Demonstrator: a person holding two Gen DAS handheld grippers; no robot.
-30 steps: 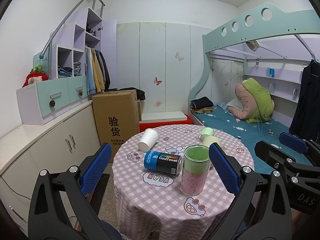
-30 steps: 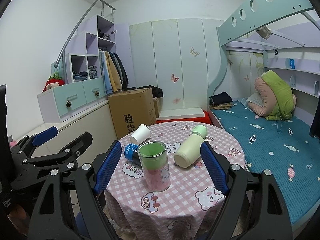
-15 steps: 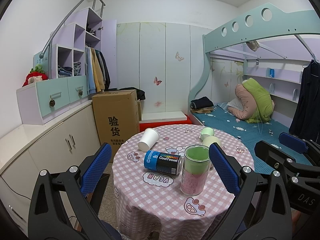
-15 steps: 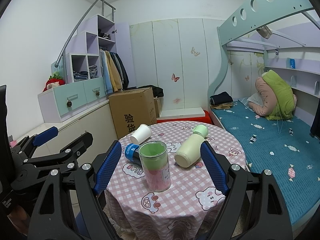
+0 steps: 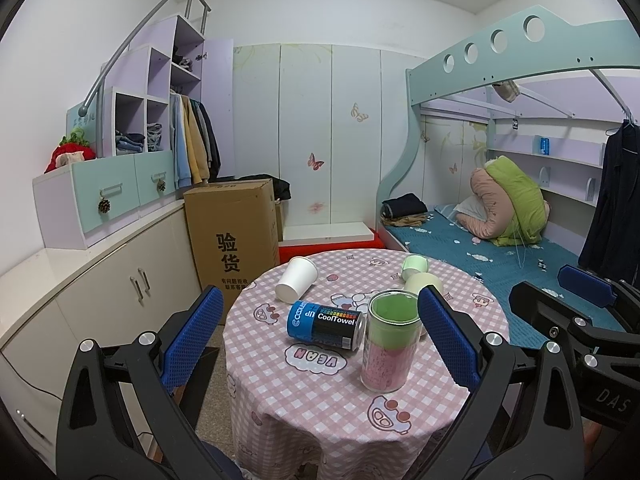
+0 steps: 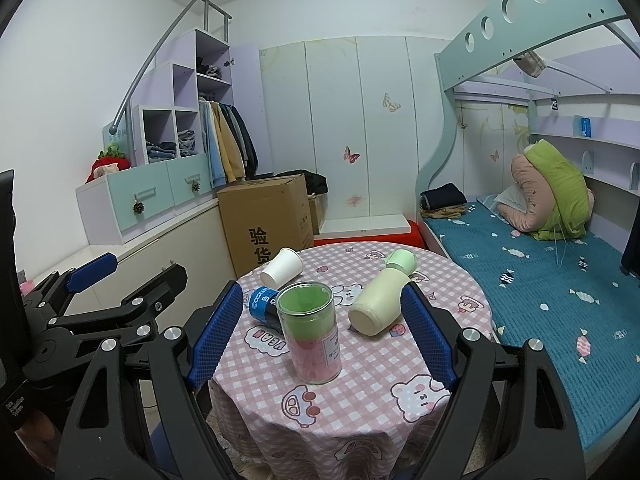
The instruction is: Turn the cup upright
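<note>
A white paper cup (image 5: 296, 284) lies on its side at the far left of the round table (image 5: 320, 400); it also shows in the right wrist view (image 6: 281, 266). My left gripper (image 5: 320, 340) is open and empty, held back from the table's near edge. My right gripper (image 6: 320, 336) is open and empty, also short of the table. Each gripper shows at the edge of the other's view. Both are well apart from the cup.
On the pink checked cloth lie a blue can (image 5: 326, 324) and a cream bottle with a green cap (image 6: 380, 300); a clear jar with green and pink contents (image 6: 314, 340) stands upright near the front. A cardboard box (image 5: 234, 236), cabinets and a bunk bed (image 6: 540, 280) surround the table.
</note>
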